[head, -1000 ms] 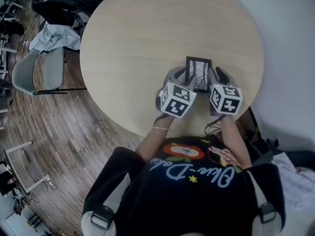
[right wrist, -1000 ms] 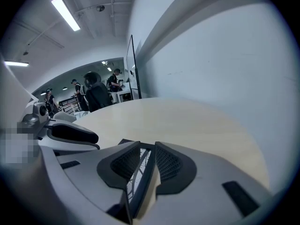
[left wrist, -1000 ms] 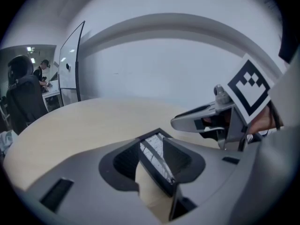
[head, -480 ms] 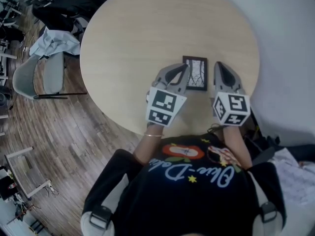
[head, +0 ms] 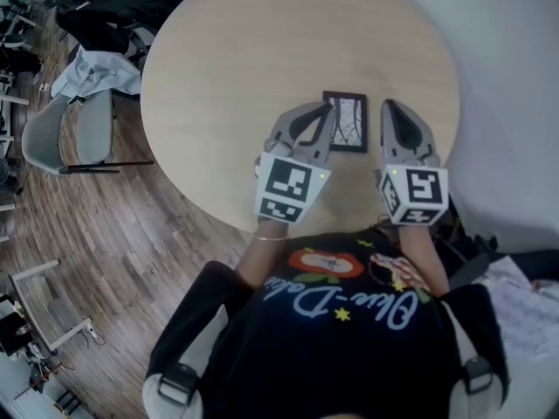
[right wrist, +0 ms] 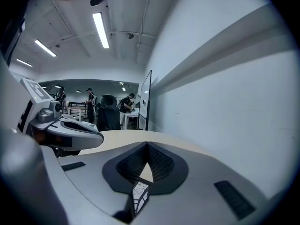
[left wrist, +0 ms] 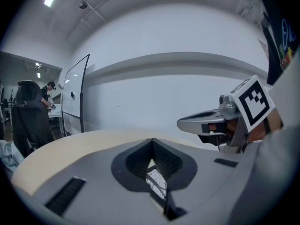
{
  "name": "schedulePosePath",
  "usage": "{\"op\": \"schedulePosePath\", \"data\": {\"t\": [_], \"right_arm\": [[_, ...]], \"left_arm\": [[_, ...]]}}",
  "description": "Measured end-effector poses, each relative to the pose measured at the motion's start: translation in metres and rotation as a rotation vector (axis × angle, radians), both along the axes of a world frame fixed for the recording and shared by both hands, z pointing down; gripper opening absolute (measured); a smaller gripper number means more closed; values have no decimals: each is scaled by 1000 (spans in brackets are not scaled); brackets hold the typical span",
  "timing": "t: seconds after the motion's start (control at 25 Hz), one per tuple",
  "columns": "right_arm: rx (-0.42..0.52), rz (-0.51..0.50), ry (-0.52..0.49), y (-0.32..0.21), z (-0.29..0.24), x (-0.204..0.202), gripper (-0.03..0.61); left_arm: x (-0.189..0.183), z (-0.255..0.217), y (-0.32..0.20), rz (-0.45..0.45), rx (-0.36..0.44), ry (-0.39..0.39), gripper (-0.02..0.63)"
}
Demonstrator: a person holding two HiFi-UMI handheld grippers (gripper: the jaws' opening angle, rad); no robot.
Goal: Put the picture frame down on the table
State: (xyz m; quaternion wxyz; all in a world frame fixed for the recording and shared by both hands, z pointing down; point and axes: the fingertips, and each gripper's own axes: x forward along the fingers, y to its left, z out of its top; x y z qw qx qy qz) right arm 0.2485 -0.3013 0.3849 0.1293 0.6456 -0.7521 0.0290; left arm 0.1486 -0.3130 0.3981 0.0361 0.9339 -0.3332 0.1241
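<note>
Table (head: 227, 68) of pale round wood fills the head view, and the task looks complete. Left gripper (head: 325, 113) and right gripper (head: 389, 110) hover above it, each with its jaws pressed together on nothing. Between them the picture frame (head: 346, 122) lies flat on the wood near the person's edge, touched by neither. Nothing seems left but drawing the grippers away. No container is in view.

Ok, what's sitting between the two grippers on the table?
The picture frame lies flat on the table, between the left gripper and the right gripper. The head view shows it.
</note>
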Motion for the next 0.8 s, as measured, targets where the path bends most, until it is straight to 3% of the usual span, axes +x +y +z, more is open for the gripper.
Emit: {"op": "schedulePosePath", "data": {"t": [0.8], "right_arm": [[-42, 2, -23, 6, 7, -2, -3]], "left_arm": [[-7, 8, 1, -43, -19, -30, 0]]}}
